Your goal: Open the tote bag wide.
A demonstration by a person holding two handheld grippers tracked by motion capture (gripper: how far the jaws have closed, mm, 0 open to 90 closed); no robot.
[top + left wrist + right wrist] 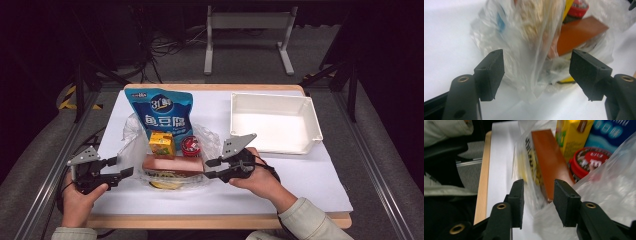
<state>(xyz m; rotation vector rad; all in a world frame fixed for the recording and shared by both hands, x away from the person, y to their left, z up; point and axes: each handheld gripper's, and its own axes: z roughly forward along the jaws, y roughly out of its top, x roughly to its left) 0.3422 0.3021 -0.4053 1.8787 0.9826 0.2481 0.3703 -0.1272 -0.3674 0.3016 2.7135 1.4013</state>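
A clear plastic bag [131, 144] lies open at the table's middle. In and on it are a blue snack pouch [162, 112], a yellow drink carton [162, 144], a red round tin [190, 146] and a brown flat box [172, 163]. My left gripper [122, 166] is at the bag's left edge. It stands open [536, 65], and a fold of the bag [529, 37] hangs between the jaws. My right gripper [208, 169] is at the bag's right front. It is open [537, 192] around the bag's film, beside the brown box [549, 157], the carton [571, 137] and the tin [590, 160].
An empty white bin [314, 120] stands at the back right of the white table cover [300, 180]. The wooden table edge [482, 182] runs close behind my right gripper. A metal stand [247, 22] and cables lie on the floor beyond the table.
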